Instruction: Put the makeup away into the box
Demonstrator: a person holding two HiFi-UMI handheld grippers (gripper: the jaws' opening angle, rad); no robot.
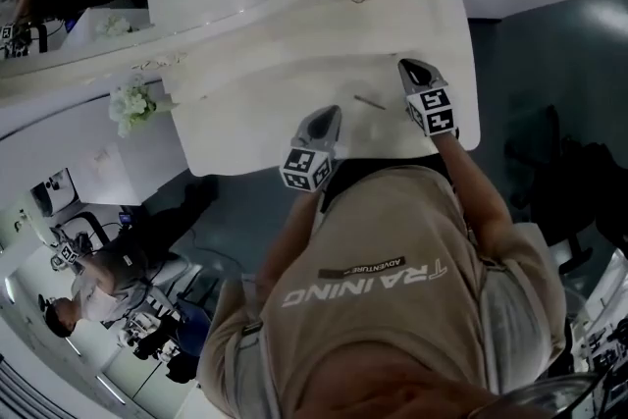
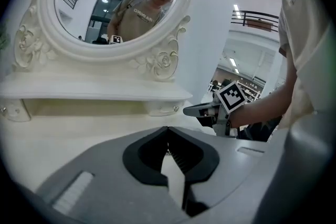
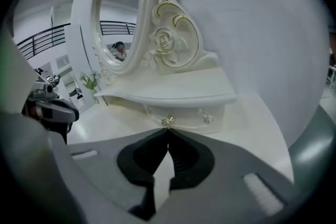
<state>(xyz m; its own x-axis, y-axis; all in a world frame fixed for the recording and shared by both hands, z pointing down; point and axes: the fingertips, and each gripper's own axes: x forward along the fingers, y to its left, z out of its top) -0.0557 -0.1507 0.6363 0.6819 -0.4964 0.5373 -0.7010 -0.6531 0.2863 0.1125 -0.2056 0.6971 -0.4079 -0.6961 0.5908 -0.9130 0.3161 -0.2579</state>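
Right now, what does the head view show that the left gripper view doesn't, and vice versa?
Head view only: a thin dark stick lying flat, and the marker cube on the left gripper. Left gripper view only: that gripper's jaws closed on nothing, and the person reflected in the ornate white oval mirror. Both: the white dressing table and the right gripper.

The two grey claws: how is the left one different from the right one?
In the head view, the left grey claw sits by the white dressing table's front edge; the right grey claw reaches farther over it. The left claw slants toward the picture's right, the right claw toward its left. Both are shut and empty.
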